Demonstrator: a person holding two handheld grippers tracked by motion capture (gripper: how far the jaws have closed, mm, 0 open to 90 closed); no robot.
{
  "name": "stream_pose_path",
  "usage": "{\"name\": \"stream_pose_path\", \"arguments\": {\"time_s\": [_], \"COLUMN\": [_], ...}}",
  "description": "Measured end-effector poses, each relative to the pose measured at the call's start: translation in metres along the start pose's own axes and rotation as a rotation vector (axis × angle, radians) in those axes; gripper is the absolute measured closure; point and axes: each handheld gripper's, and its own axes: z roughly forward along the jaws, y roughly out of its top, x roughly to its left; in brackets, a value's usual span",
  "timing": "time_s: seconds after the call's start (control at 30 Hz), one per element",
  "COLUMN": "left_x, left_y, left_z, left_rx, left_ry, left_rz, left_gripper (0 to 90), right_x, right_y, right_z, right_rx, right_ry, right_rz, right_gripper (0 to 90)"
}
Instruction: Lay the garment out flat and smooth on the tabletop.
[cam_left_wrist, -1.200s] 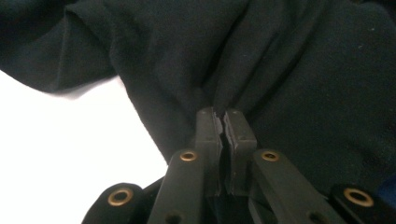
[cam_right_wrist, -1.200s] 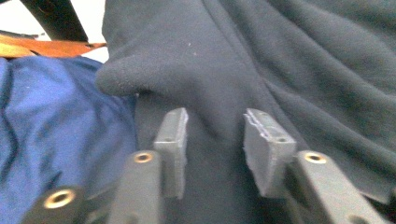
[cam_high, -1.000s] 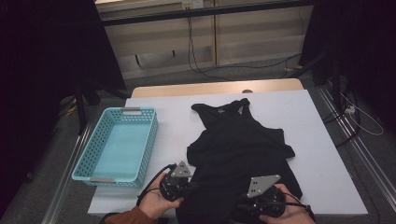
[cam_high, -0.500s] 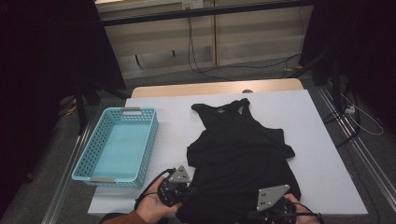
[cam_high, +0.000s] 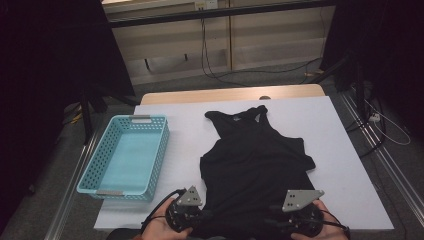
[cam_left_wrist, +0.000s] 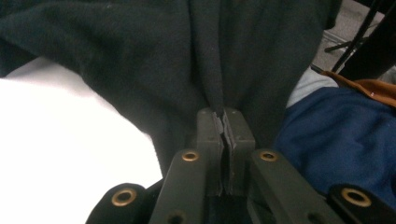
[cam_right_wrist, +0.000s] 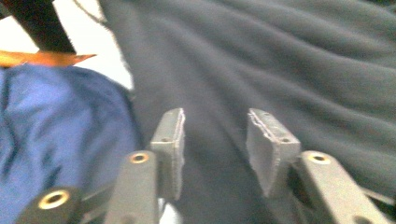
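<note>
A black tank top (cam_high: 255, 155) lies flat on the white table (cam_high: 350, 150), straps away from me and hem at the near edge. My left gripper (cam_high: 202, 217) is at the hem's left corner. In the left gripper view it (cam_left_wrist: 225, 116) is shut on a fold of the black cloth (cam_left_wrist: 140, 56). My right gripper (cam_high: 272, 222) is at the hem's right side. In the right gripper view its jaws (cam_right_wrist: 215, 126) have just been opening and stand apart over the black cloth (cam_right_wrist: 289, 60), pads not pressing on it.
An empty light-blue basket (cam_high: 162, 150) stands on the table's left side. Blue clothing of the person (cam_left_wrist: 336, 135) sits just below the near edge, beside both grippers. Cables and stands lie on the floor beyond the table (cam_high: 220, 75).
Both grippers have slid back toward the near edge of the table, and the hem of the top has come with them.
</note>
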Motion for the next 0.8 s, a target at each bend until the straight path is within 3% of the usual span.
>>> {"name": "stream_pose_path", "arguments": {"time_s": [0.07,0.17,0.33,0.57,0.6,0.67,0.73,0.77,0.8], "left_x": [0.0,0.002,0.012,0.031,0.033,0.037,0.037,0.038,0.04], "left_y": [0.0,0.002,0.014,0.025,0.026,0.03,0.033,0.033,0.034], "left_z": [-0.001,-0.003,-0.007,0.009,0.011,0.015,0.019,0.022,0.025], "left_rx": [-0.009,-0.041,-0.095,-0.084,-0.079,-0.078,-0.069,-0.079,-0.063], "left_ry": [-0.002,-0.012,0.037,0.089,0.091,0.093,0.112,0.112,0.137], "left_rz": [-0.009,-0.018,-0.023,0.023,0.032,0.009,0.041,0.038,0.047], "left_gripper": [85.1,75.2,70.4,67.2,65.0,63.3,59.7,59.2,57.3], "right_x": [-0.005,-0.012,-0.025,-0.052,-0.055,-0.059,-0.06,-0.061,-0.062], "right_y": [0.001,0.001,0.001,-0.004,-0.005,-0.004,-0.002,-0.002,-0.001], "right_z": [-0.001,-0.001,-0.001,-0.006,-0.006,-0.004,-0.001,0.001,0.004], "right_rx": [-0.009,-0.006,0.003,0.026,0.025,0.028,0.031,0.033,0.039], "right_ry": [-0.028,-0.058,-0.092,-0.17,-0.17,-0.181,-0.176,-0.173,-0.174], "right_rz": [0.021,0.035,0.059,0.103,0.107,0.114,0.105,0.108,0.109], "right_gripper": [56.7,57.0,58.2,58.0,57.8,56.3,54.1,51.6,50.4]}}
